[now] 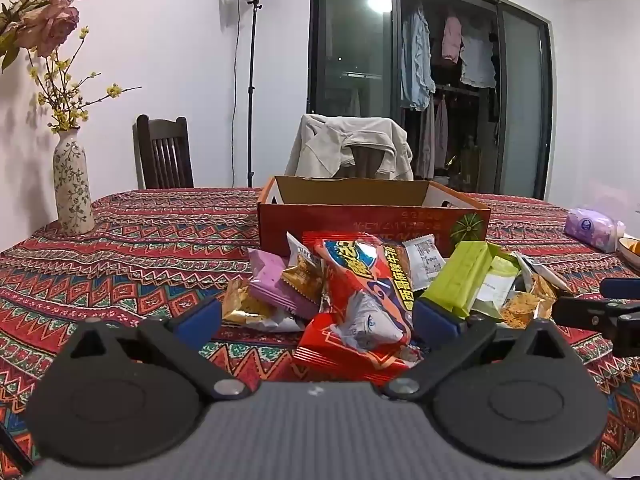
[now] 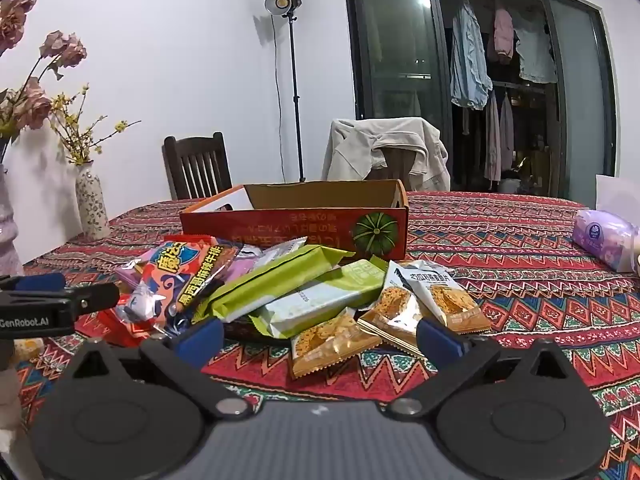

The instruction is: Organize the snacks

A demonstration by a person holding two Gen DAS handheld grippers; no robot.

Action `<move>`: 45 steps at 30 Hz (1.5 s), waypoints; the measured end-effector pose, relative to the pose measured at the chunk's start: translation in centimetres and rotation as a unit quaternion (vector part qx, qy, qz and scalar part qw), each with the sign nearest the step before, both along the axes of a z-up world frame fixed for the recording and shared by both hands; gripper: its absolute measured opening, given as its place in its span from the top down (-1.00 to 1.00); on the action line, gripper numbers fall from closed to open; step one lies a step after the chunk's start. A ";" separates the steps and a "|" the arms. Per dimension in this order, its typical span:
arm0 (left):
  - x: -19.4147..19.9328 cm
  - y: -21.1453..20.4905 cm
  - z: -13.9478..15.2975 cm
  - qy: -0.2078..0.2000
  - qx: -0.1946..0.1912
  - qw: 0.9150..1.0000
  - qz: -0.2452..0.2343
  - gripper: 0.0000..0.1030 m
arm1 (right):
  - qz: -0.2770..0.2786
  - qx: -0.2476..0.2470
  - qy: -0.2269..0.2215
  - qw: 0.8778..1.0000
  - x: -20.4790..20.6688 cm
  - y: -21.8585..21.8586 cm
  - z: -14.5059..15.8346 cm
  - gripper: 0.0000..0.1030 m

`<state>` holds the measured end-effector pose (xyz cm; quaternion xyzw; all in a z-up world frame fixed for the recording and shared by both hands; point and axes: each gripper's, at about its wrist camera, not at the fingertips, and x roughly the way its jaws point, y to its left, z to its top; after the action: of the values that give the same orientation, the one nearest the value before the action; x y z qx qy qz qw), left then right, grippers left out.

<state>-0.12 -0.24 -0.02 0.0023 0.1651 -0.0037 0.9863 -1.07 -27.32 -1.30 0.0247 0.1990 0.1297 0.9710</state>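
A heap of snack packets lies on the patterned tablecloth in front of an open orange cardboard box [image 1: 372, 220]. The heap holds a big red packet [image 1: 360, 284], a purple one [image 1: 272, 280], a green one [image 1: 460, 276] and golden ones [image 1: 244, 304]. My left gripper [image 1: 318, 320] is open, low over the near edge of the heap, its blue pads either side of the red packet without touching it. My right gripper [image 2: 320, 340] is open too, just short of a golden packet [image 2: 332, 340]. Behind that lie the green packet [image 2: 276, 280] and the box [image 2: 296, 224].
A floral vase [image 1: 72, 188] with flowers stands at the table's left. A purple tissue pack [image 1: 592, 228] and a bowl's rim [image 1: 630, 248] sit at the right. Two chairs, one draped with a jacket [image 1: 352, 148], stand behind the table beside a lamp stand [image 1: 251, 80].
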 end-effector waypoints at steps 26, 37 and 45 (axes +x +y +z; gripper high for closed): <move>0.1 0.6 -0.5 0.006 -0.021 1.000 -0.010 -1.00 | 0.001 0.006 0.001 1.000 0.3 0.2 -0.3 -1.00; 0.3 0.5 -0.5 0.009 -0.023 1.000 -0.009 -1.00 | -0.001 0.010 0.000 1.000 0.3 0.0 -0.3 -1.00; 0.2 0.8 -0.2 0.004 -0.023 1.000 0.000 -1.00 | 0.000 0.014 0.001 1.000 0.3 -0.1 -0.3 -1.00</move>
<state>0.05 0.58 -0.21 -0.0205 0.1691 -0.0075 0.9854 -0.76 -27.41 -1.62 0.0384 0.1982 0.1322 0.9704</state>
